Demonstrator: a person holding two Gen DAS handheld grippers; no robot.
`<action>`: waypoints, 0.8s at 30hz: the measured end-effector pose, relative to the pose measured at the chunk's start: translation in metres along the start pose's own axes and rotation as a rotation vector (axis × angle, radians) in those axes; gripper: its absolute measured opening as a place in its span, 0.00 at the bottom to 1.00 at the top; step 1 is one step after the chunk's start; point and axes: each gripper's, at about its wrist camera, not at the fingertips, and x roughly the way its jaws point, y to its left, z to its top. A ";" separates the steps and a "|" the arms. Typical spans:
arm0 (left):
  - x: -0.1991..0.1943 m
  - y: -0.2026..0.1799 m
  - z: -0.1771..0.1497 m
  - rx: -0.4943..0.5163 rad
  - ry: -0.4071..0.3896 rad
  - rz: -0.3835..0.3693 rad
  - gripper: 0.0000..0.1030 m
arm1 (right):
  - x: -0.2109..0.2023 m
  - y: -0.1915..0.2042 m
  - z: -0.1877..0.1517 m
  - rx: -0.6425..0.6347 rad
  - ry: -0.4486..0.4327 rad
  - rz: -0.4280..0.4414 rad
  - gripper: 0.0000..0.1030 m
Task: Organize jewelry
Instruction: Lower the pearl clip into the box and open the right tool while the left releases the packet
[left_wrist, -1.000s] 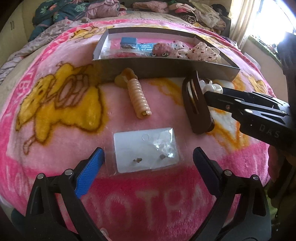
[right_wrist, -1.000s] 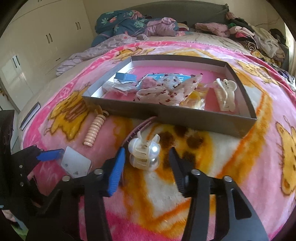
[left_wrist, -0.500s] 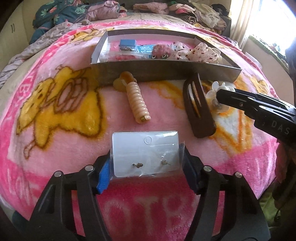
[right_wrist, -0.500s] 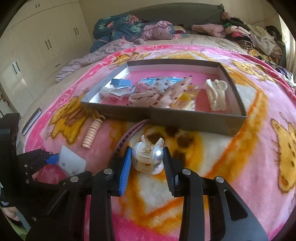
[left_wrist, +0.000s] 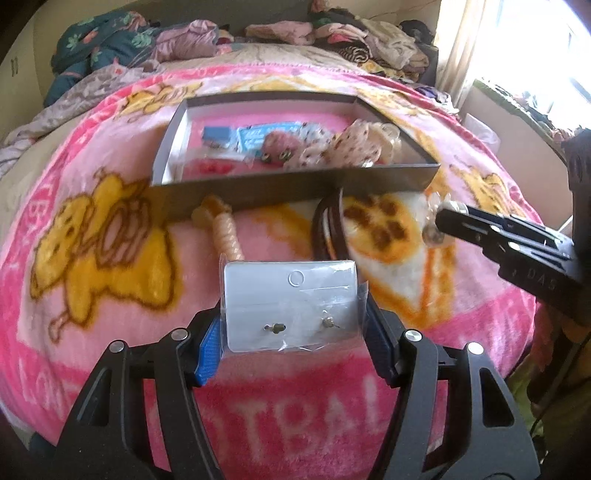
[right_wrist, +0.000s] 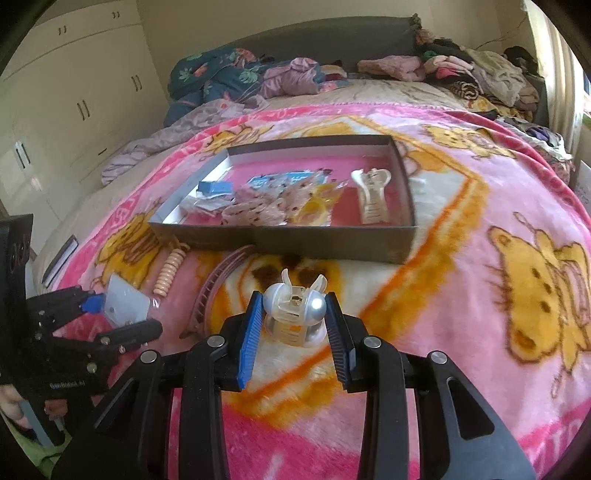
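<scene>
Two grippers work over the pink blanket (left_wrist: 110, 280). The left gripper (left_wrist: 291, 328) has closed about halfway on one white earring card (left_wrist: 291, 302) in a clear bag, with two small earrings on it. The right gripper (right_wrist: 293, 321) has closed narrowly on one pearl-white hair clip (right_wrist: 293, 314). On the blanket lie one peach spiral clip (left_wrist: 225, 232) and one brown comb (left_wrist: 328, 229), both just before the one grey box (right_wrist: 314, 242). Only the right view shows a cream claw clip (right_wrist: 373, 195) inside the box.
</scene>
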 end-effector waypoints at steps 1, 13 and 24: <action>-0.001 -0.001 0.005 0.002 -0.008 -0.002 0.55 | -0.004 -0.002 0.000 0.004 -0.006 -0.004 0.32; -0.006 -0.006 0.047 0.002 -0.070 -0.017 0.55 | -0.025 -0.022 0.009 0.026 -0.053 -0.050 0.32; 0.002 0.005 0.088 -0.004 -0.094 0.010 0.55 | -0.027 -0.030 0.040 0.024 -0.096 -0.070 0.32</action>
